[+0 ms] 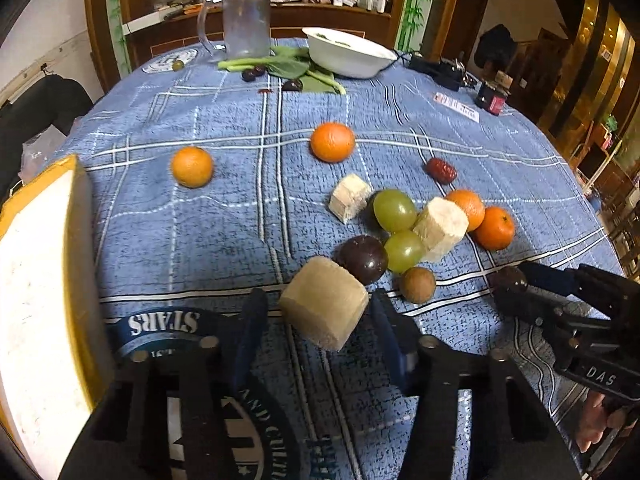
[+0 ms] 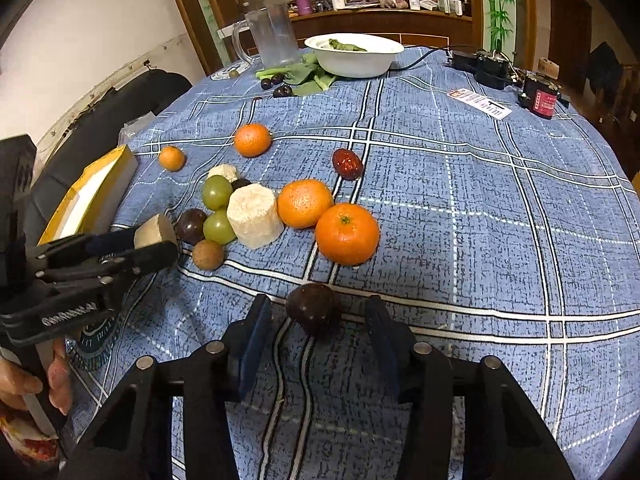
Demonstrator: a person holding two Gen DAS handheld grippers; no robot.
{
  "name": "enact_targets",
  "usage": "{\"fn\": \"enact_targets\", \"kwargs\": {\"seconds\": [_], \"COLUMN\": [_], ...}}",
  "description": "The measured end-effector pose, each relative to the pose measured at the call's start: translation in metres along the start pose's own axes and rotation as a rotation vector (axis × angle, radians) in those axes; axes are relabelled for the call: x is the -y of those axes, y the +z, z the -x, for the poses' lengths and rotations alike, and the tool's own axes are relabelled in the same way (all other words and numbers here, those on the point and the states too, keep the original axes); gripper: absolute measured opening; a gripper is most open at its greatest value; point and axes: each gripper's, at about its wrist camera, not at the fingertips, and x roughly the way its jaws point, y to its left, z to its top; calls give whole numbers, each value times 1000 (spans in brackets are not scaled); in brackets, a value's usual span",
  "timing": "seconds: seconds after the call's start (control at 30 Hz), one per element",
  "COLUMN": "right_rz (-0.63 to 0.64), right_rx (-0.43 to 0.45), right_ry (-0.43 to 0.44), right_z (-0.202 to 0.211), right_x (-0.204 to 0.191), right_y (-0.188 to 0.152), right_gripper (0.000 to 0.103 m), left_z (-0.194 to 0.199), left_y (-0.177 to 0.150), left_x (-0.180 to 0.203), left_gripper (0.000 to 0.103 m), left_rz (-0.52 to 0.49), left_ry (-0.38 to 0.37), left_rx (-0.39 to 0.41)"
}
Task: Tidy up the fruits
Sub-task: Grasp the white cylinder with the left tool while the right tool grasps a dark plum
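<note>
A woven blue cloth (image 1: 224,216) with white plaid lines covers the tabletop, its weave coarse and matt. The oranges (image 2: 347,233) have dimpled, slightly shiny peel; the green grapes (image 1: 395,210) are smooth and glossy. The dark round fruit (image 2: 313,314) looks smooth with a dull sheen. The pale cut cylinder (image 1: 324,302) is fibrous and matt. The red date (image 2: 347,164) is wrinkled and shiny. The mug (image 1: 245,20) is frosted clear plastic; the bowl (image 2: 354,56) is smooth glossy white. Each hand-held gripper (image 2: 316,332) is matt black plastic with metal pins.

oranges (image 2: 347,233), green grapes (image 2: 217,191), a red date (image 2: 347,164) and pale cane chunks (image 2: 255,215) lie scattered on the cloth.
</note>
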Motion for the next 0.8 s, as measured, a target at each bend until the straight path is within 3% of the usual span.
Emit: {"fn": "enact_targets", "kwargs": {"seconds": [0.23,0.6,0.8], "right_rz": [-2,-2,74], "right_rx": [-2,52,87], "right_ry": [2,5,18], "right_z": [-5,19,39], "right_x": [-2,-13,-46], "right_y": [4,3,7], "right_gripper": [28,27,27], "left_z": [-1,49,89], "left_y": [-3,-10,-18], "left_x": [5,-13,-37], "left_gripper": [43,43,43], "left_rz": [-23,91,161], "left_ry": [18,-35,-28], "left_rx": [14,100,177]}}
